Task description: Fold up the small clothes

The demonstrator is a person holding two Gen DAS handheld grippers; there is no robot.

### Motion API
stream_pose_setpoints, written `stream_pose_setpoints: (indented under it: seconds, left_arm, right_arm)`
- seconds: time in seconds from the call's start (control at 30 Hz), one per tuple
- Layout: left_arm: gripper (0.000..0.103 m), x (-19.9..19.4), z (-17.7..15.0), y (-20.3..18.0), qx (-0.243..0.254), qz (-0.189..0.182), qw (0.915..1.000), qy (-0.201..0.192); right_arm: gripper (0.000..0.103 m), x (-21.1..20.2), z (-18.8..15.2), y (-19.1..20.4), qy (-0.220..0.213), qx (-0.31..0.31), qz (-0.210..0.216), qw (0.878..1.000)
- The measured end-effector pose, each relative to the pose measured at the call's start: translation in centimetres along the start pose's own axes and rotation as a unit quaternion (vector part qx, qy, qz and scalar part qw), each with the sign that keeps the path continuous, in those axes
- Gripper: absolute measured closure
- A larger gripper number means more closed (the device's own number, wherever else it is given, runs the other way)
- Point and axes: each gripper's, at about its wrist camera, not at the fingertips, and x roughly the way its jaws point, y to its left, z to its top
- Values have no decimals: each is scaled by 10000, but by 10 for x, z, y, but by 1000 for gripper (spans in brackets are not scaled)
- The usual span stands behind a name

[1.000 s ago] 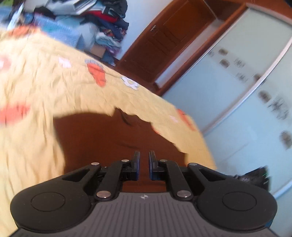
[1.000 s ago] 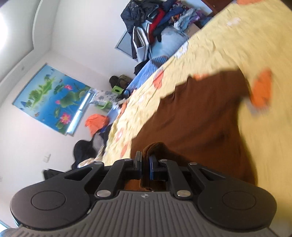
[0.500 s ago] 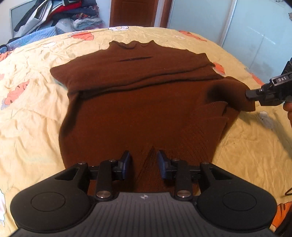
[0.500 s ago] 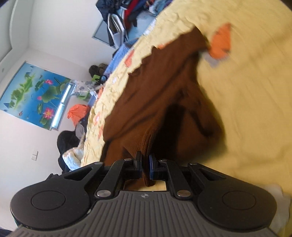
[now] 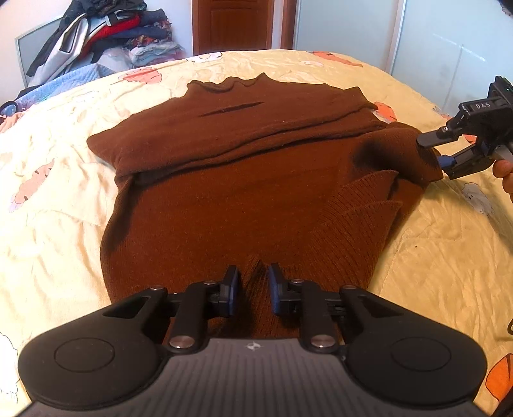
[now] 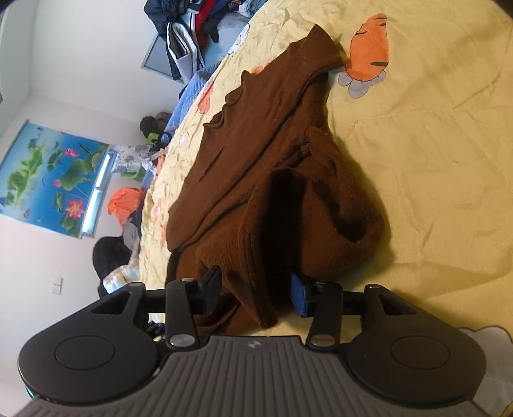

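A brown knit sweater (image 5: 231, 179) lies on the yellow bedspread (image 5: 57, 179), collar at the far end, its upper part folded across the body. My left gripper (image 5: 253, 284) is open, its fingers just over the sweater's near hem. My right gripper (image 5: 431, 150) shows at the sweater's right edge, jaws apart around a bunched sleeve. In the right wrist view the right gripper (image 6: 256, 288) is open with that brown sleeve (image 6: 320, 218) lying loose between its fingers.
A pile of clothes (image 5: 96, 35) sits beyond the bed's far left corner. A wooden door (image 5: 234, 25) and frosted wardrobe panels (image 5: 449, 48) stand behind the bed. A lotus poster (image 6: 48, 179) hangs on the wall.
Both grippers have opened. The left let go of the hem after laying the sweater down; the right released the sleeve, which now rests loose between its fingers.
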Motion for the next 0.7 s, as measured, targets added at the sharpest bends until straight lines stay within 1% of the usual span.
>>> stream_pose_setpoints:
  seconds: [0.07, 0.1, 0.13, 0.17, 0.2, 0.23, 0.3, 0.37, 0.43, 0.5, 0.57, 0.6, 0.67, 0.7]
  left_arm:
    - [94, 1, -2, -2, -52, 51, 9999, -90]
    - [99, 1, -4, -6, -70, 148, 9997, -178]
    - [100, 2, -7, -11, 7, 291, 9992, -278]
    - [100, 2, -10, -18, 129, 433, 9983, -372]
    - [101, 0, -12, -24, 233, 572, 9970, -457]
    - [101, -4, -12, -27, 250, 636, 9963, -527]
    - [101, -18, -8, -26, 224, 617, 9950, -750]
    - [101, -35, 5, -20, 279, 701, 9909, -1117]
    - [101, -47, 29, -6, 273, 766, 9862, -1441]
    - [101, -48, 59, 13, 153, 933, 9799, -1759]
    - [101, -39, 92, 34, -18, 1146, 9734, -1983]
    - [101, -29, 110, 48, -216, 1233, 9707, -2050]
    - [100, -4, 141, 70, -450, 1466, 9649, -2130]
    - [100, 14, 155, 83, -634, 1704, 9582, -2208]
  right_arm:
    - [53, 1, 1, 1, 11, -29, -5, 10000]
    - [53, 3, 0, 1, 36, -66, -34, 10000]
    - [54, 5, -1, 2, 63, -130, -61, 9999]
    - [60, 8, -2, 4, 105, -239, -107, 9996]
    - [86, 10, -4, 7, 164, -362, -142, 9991]
    - [89, 10, -4, 10, 177, -449, -155, 9987]
    - [89, 3, -5, 20, 50, -663, -62, 9978]
    - [89, -8, 1, 31, -130, -725, 184, 9971]
    - [89, -20, 17, 42, -367, -774, 418, 9954]
    - [89, -25, 44, 49, -646, -776, 539, 9934]
    - [89, -24, 76, 52, -933, -660, 587, 9917]
    - [89, -22, 93, 52, -1066, -581, 596, 9908]
    - [89, -12, 128, 47, -1271, -365, 480, 9901]
    - [89, -3, 145, 44, -1335, -286, 352, 9900]
